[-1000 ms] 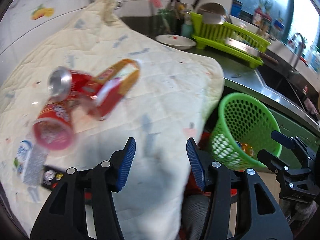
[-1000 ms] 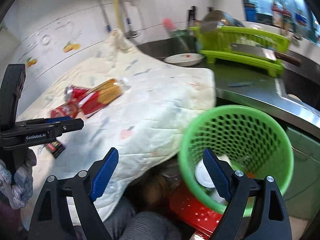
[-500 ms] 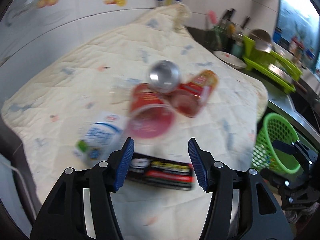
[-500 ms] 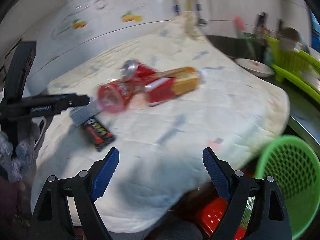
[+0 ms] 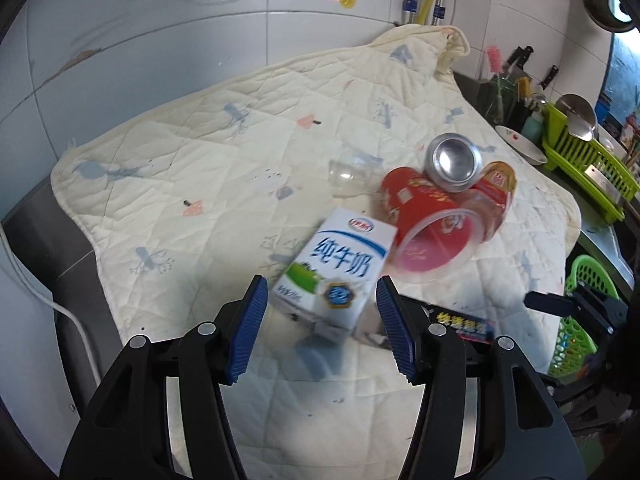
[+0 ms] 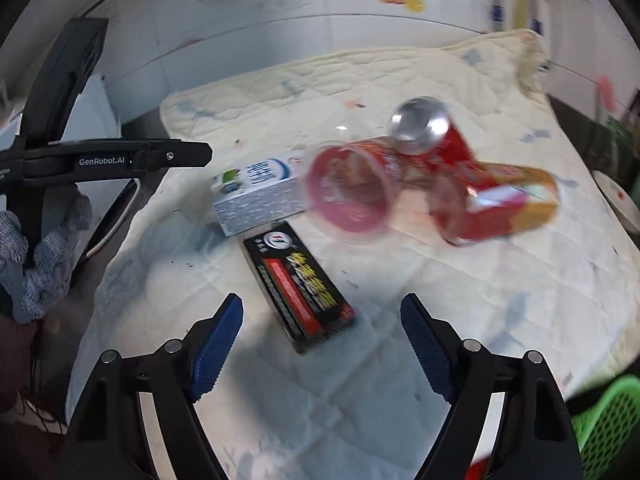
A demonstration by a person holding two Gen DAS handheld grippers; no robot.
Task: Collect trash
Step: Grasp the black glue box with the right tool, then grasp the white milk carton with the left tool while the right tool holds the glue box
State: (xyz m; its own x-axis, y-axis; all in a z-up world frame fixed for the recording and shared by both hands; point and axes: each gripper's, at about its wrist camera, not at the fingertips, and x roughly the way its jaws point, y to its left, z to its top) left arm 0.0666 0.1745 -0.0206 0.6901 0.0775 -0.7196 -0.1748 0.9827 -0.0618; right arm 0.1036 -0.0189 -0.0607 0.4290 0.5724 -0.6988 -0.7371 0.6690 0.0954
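Note:
Trash lies on a cream quilted cloth [image 5: 200, 184]. A white and blue milk carton [image 5: 336, 272] lies just beyond my left gripper [image 5: 320, 334], whose blue pads stand open on either side without touching it. Past it are a red cup [image 5: 428, 232] on its side, a silver-bottomed can [image 5: 454, 162] and a red and gold pack [image 5: 494, 192]. A black box [image 6: 300, 288] lies ahead of my right gripper [image 6: 320, 350], whose jaws are closing with nothing pressed between them. The milk carton [image 6: 260, 196] and red cup [image 6: 352, 188] lie further back.
A green mesh basket [image 5: 584, 320] stands below the cloth's right edge. A clear plastic cup [image 5: 348, 172] lies beside the red cup. A green dish rack [image 5: 588, 160], a plate and knives fill the counter at the right. A gloved hand [image 6: 44, 256] holds the left gripper.
Both views have swung left from the green basket to the trash pile. The milk carton now sits in front of the left fingers, the black box before the right ones, whose jaws stand slightly narrower.

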